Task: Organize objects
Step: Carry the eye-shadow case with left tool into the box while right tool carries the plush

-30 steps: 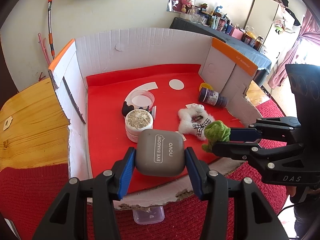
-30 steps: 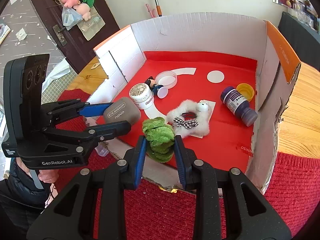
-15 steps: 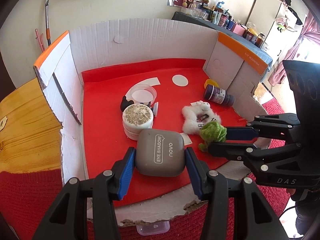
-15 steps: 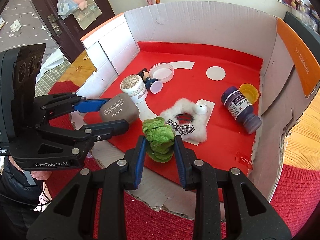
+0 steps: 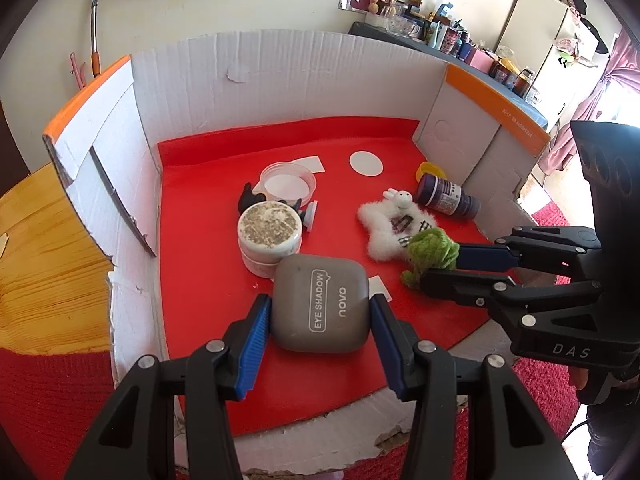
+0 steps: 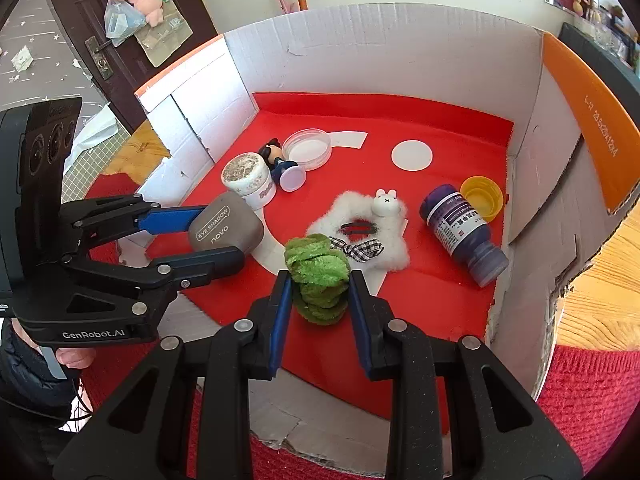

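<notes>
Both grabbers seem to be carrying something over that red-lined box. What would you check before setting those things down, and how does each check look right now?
1. Left gripper clamps the grey eye shadow case: ok.
2. Right gripper clamps the green plush toy: ok.
3. Grippers apart from each other: ok.
4. Bare red liner under the case: cannot tell.
5. White jar close behind the case, might get bumped: not ok.

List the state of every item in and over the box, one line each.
left hand-held gripper: shut on eye shadow case
eye shadow case: closed, held
right hand-held gripper: shut on green plush toy
green plush toy: squeezed, held
purple bottle: uncapped, lying on its side
yellow cap: off, open side up
white jar: upright, lidded
clear dish: upright, open
figurine: lying down
</notes>
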`<action>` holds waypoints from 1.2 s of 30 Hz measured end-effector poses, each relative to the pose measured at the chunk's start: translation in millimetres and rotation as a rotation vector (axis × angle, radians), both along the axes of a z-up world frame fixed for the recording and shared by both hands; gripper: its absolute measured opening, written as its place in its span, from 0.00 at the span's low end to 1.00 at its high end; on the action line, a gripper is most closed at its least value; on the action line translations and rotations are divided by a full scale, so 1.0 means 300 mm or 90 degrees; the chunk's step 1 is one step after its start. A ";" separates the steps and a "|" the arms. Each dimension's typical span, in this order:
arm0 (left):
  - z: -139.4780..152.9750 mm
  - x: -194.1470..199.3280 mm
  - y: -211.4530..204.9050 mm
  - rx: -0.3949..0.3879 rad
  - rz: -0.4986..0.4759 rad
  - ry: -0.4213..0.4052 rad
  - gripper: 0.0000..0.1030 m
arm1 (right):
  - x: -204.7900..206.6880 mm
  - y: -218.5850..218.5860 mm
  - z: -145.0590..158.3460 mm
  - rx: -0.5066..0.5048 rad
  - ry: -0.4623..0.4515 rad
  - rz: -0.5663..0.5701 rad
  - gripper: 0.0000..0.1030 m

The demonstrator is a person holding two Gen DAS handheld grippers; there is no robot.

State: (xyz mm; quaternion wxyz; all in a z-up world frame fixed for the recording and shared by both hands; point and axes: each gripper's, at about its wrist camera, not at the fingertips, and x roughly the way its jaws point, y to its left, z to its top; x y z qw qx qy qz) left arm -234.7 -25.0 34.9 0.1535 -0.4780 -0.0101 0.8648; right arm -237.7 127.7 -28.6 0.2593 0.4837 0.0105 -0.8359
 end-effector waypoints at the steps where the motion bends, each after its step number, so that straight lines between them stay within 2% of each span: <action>1: -0.002 -0.003 0.000 0.000 0.001 0.000 0.51 | -0.002 0.002 -0.001 0.002 0.001 -0.001 0.26; 15: -0.027 -0.028 0.011 -0.006 0.012 0.003 0.51 | -0.024 0.004 0.001 0.021 0.024 -0.020 0.26; 36: -0.030 -0.031 0.009 -0.003 0.013 0.003 0.51 | -0.023 0.012 -0.001 0.007 0.023 -0.019 0.26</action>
